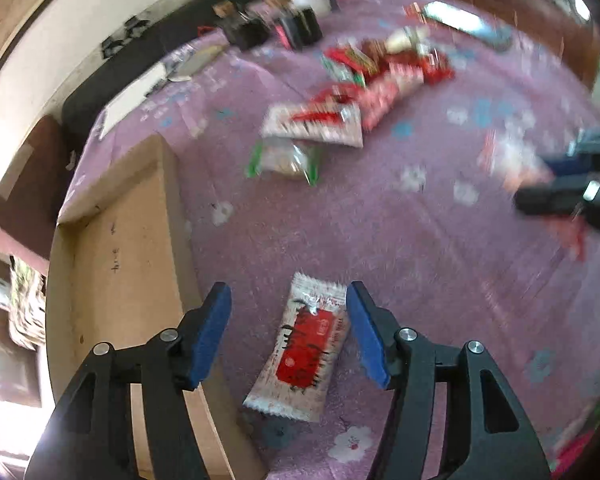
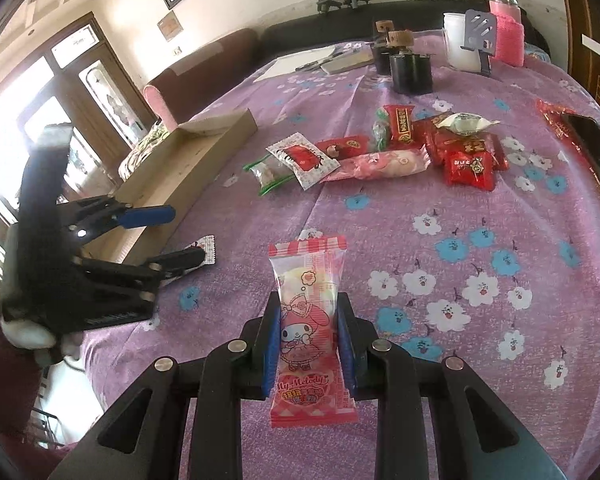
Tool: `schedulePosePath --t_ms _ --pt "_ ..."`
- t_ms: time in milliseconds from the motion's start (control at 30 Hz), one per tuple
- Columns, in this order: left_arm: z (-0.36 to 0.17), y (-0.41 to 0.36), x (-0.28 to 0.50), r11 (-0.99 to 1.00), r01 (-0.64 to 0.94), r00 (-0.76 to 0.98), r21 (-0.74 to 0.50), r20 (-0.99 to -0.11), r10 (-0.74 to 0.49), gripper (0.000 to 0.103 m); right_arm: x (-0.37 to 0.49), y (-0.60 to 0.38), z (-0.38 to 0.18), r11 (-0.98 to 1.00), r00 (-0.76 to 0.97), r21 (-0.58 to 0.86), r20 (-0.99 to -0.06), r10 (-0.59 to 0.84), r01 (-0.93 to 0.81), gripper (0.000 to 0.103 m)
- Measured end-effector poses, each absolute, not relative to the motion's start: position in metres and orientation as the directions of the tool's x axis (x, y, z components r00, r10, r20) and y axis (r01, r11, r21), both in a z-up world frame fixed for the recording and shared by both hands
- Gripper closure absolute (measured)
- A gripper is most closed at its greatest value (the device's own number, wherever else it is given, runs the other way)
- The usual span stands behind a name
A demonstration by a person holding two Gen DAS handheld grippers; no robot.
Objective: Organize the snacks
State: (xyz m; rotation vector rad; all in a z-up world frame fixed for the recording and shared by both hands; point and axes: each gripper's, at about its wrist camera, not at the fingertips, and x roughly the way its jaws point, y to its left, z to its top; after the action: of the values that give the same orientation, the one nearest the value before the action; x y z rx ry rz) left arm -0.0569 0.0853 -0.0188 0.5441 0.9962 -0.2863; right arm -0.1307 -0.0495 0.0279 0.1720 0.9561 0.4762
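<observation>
My left gripper [image 1: 288, 316] is open, its blue pads either side of a white-and-red snack packet [image 1: 300, 344] lying on the purple cloth beside a cardboard box [image 1: 116, 248]. It also shows in the right wrist view [image 2: 180, 236], with the packet [image 2: 204, 248] partly hidden behind its lower finger. My right gripper [image 2: 308, 320] is shut on a pink My Melody snack packet [image 2: 308, 320], held above the cloth. A pile of red, pink and green snacks [image 2: 400, 148] lies further back; the same pile is blurred in the left wrist view [image 1: 352, 92].
The cardboard box [image 2: 188, 160] stands open along the bed's left side. Black cups [image 2: 410, 68], a white container [image 2: 460, 44], a pink bottle [image 2: 506, 28] and papers [image 2: 300, 60] sit at the back. A dark phone [image 2: 592, 152] lies at right.
</observation>
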Motion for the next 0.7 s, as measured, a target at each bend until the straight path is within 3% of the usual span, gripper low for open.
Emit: schedulePosePath --t_ms 133,200,267,400,600,633,700 --pt "-0.017 0.086 -0.058 0.833 0.492 0.494 0.254 -0.869 -0.026 0.044 -0.131 -0.052 0.028 0.881 0.484 0.355 -0.738 0.47 -0.314 0.077" --pt "-0.014 0.09 -0.056 0.847 0.508 0.438 0.155 -0.894 -0.099 0.071 -0.13 -0.051 0.027 0.881 0.481 0.355 -0.74 0.47 -0.313 0.077" --pt "-0.011 0.09 -0.058 0.86 0.491 0.444 0.139 -0.889 -0.11 0.087 -0.129 -0.05 0.026 0.88 0.478 0.358 -0.741 0.472 -0.313 0.077" --pt "0.009 0.103 -0.06 0.886 0.463 0.409 -0.034 -0.878 -0.247 0.098 -0.129 -0.045 0.03 0.874 0.476 0.362 -0.736 0.482 -0.324 0.078" --pt "0.041 0.125 -0.069 0.888 0.445 0.432 -0.111 -0.842 -0.322 0.098 -0.124 -0.028 0.052 0.859 0.485 0.361 -0.714 0.505 -0.363 0.078" --pt "0.04 0.124 -0.073 0.881 0.466 0.44 -0.082 -0.842 -0.311 0.092 -0.122 -0.023 0.053 0.856 0.481 0.36 -0.714 0.509 -0.371 0.078" --pt "0.028 0.12 -0.074 0.88 0.472 0.425 -0.057 -0.86 -0.283 0.062 -0.12 -0.013 0.051 0.85 0.467 0.361 -0.718 0.516 -0.384 0.078"
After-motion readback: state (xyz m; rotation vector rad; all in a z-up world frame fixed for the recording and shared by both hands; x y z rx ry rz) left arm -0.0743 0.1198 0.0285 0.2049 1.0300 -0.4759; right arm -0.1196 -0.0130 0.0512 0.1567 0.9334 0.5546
